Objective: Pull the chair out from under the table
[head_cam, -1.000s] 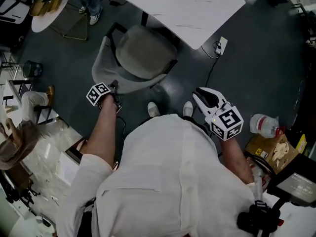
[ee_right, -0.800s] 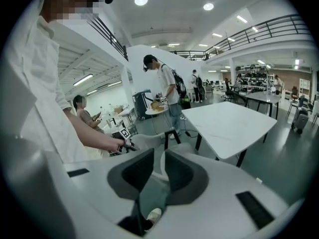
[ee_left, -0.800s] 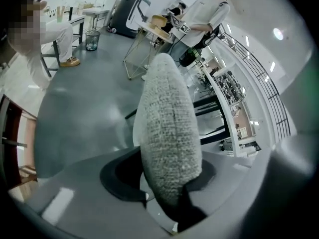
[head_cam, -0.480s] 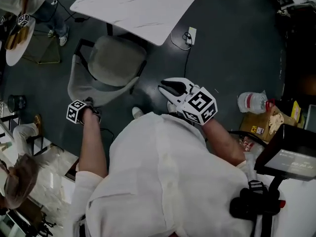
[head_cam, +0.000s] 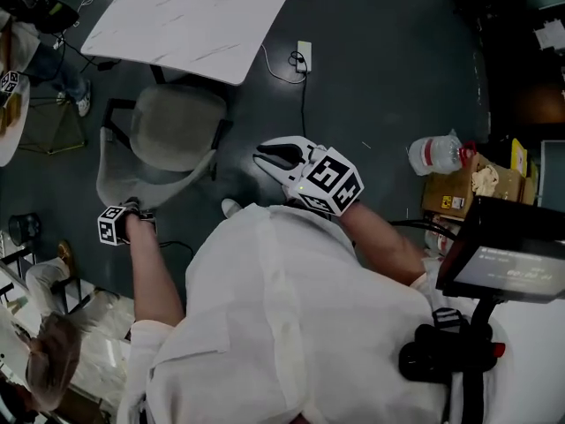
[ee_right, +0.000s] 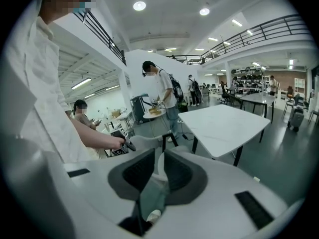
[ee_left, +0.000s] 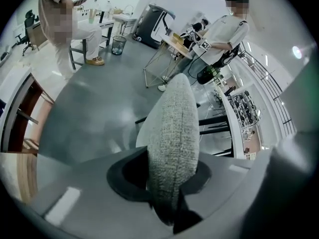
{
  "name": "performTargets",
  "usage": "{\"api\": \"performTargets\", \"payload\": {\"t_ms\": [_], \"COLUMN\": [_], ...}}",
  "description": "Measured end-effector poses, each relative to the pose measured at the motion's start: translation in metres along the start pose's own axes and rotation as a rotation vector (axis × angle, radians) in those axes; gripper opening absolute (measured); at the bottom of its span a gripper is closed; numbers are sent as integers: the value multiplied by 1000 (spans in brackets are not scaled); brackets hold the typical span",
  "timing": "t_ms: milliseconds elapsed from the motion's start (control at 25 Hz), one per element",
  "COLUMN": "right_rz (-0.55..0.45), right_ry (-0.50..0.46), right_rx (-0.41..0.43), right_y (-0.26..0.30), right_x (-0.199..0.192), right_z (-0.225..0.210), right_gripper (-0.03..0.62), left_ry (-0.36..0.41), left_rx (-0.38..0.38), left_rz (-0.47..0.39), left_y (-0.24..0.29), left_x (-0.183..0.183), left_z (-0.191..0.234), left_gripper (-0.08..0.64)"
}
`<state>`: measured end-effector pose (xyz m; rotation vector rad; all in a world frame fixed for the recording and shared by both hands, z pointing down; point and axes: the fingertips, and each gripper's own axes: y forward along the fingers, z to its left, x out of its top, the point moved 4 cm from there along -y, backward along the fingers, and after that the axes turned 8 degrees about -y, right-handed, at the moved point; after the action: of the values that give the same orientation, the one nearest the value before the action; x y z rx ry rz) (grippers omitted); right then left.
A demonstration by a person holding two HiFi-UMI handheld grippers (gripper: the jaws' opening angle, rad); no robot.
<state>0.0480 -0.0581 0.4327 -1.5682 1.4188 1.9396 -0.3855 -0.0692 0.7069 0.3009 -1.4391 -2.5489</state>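
Tabletop, white, marble-veined, square. Largest item. Lies ahead of both hand-held grippers, beyond the chair. Its dark legs show only in the right gripper view.

Chair, grey fabric-covered seat on a black frame. Stands directly ahead of the left hand-held gripper. The seat is almost wholly clear of the tabletop's near edge, with only the front of the frame at or under it. Judged largely drawn out. The curved backrest faces the person, which makes it the natural part to seize for a pull.

Left hand-held gripper. Jaws are clamped on the backrest's top rim, and the woven cloth fills the space between them. The arm reaches out low, presumably so the chair can be dragged toward the body.

Right hand-held gripper. Sits to the chair's right and apart from it. Jaws are a narrow slit apart with nothing between them. Held idle near the chest, probably because one grip suffices.

Cardboard box, brown, open-topped. Well off to the right hand-held gripper's right.

Plastic bottle, clear, crumpled. Just beside the box, on the side nearer that gripper.

Not legible:
- The chair's base and feet are covered by the seat, so castors cannot be confirmed.
- The left jaws are masked by the marker cube in the head view.
- The floor at the person's feet is mostly covered by the white-shirted torso.
- The box contents are too small to name.
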Motion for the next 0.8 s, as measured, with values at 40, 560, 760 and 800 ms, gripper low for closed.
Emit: {"api": "performTargets", "payload": {"t_ms": [40, 560, 760, 800], "right_rz": [0, 2, -3, -3], "right_ry": [-1, -5, -22, -25], "right_rx": [2, 19, 44, 49], "right_y": [0, -46, -36, -34], "right_x": [-1, -15, -13, -14], "right_z": [0, -1, 12, 14], "right_gripper": [58, 54, 51, 51], "left_ry": [-3, -55, -64, -66], "left_rx": [0, 7, 11, 12], "left_rz": [-7, -48, -56, -57], "left_y": [0, -51, -64, -66], "left_x": [4, -18, -8, -6], "left_z": [2, 31, 51, 56], "left_gripper": [95, 94, 94, 94]}}
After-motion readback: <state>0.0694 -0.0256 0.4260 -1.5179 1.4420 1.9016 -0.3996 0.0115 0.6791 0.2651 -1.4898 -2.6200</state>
